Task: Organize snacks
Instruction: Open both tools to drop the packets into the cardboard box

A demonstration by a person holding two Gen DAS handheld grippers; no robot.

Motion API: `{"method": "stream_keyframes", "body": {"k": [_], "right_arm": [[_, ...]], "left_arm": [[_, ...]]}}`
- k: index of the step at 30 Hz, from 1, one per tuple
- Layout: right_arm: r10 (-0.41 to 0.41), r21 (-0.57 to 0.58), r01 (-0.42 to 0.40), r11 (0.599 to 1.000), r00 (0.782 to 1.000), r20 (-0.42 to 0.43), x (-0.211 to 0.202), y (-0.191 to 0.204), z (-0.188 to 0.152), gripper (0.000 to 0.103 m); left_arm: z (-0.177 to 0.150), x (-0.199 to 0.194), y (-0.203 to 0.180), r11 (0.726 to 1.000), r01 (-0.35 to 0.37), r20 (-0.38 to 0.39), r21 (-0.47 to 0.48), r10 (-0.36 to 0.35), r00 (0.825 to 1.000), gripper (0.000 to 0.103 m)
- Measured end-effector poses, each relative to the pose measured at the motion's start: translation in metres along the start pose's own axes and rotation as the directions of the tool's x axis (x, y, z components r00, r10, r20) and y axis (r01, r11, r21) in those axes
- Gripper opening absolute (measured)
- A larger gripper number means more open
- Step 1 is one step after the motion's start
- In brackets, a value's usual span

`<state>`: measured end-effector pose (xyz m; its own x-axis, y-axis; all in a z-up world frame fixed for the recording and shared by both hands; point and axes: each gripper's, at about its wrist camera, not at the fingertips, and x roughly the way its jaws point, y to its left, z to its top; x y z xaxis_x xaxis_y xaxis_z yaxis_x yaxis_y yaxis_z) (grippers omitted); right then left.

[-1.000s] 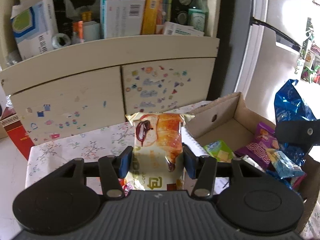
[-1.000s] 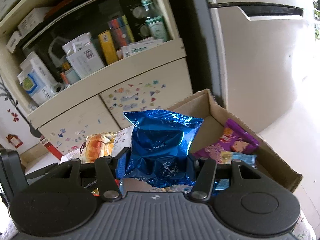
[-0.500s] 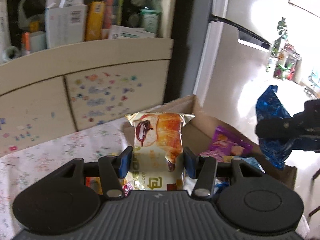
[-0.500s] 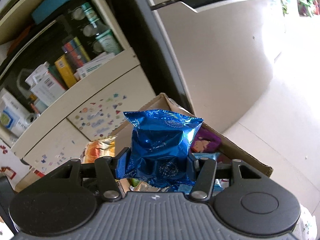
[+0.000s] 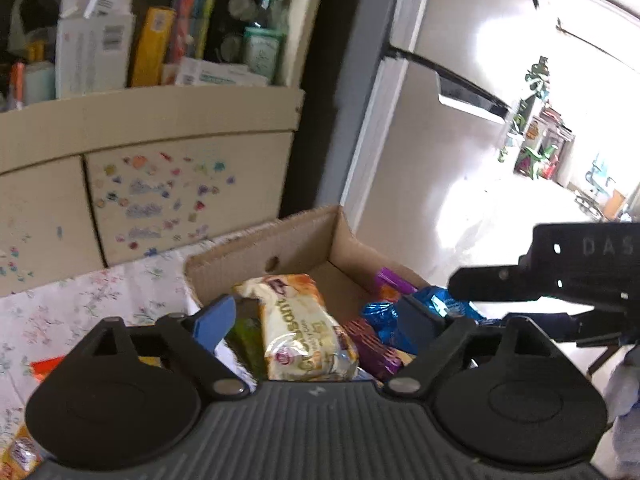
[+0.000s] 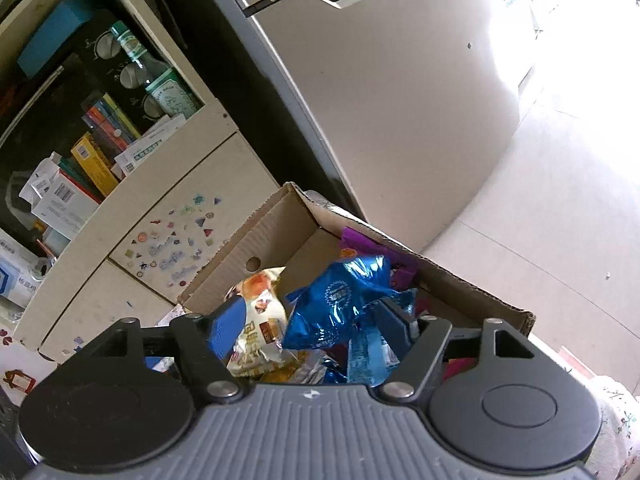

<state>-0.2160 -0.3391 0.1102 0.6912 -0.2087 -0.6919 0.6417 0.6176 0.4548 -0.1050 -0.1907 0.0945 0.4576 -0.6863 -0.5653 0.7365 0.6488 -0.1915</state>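
Note:
My left gripper hangs over the open cardboard box, its jaws opening wide. The cream croissant pack lies loose between them, tipped into the box, and neither pad touches it. In the right wrist view my right gripper is over the same box with its jaws opening. The blue foil pack sags tilted between the fingers, free of the left pad. The croissant pack shows beside it. A purple pack and several other snacks lie in the box. The right gripper's body crosses the left view.
Behind the box stands a cream cabinet with stickers on its doors; boxes and bottles fill the shelf above. A pale fridge stands to the right. A floral cloth covers the table, with a red-orange pack at left.
Both grippers have opened over the box. The croissant pack dropped out of the left jaws and lies tipped over. The blue pack slumped sideways out of the right grip.

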Motion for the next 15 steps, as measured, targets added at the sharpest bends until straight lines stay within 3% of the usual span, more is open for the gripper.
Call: {"method": "stream_keyframes", "body": {"k": [15], "right_arm": [[0.081,-0.093,-0.084,0.992,0.996,-0.037,0.009,0.033,-0.011,0.081]], "left_arm": [[0.0,-0.03,0.05,0.989,-0.137,-0.043,-0.048,0.135,0.99,0.091]]}}
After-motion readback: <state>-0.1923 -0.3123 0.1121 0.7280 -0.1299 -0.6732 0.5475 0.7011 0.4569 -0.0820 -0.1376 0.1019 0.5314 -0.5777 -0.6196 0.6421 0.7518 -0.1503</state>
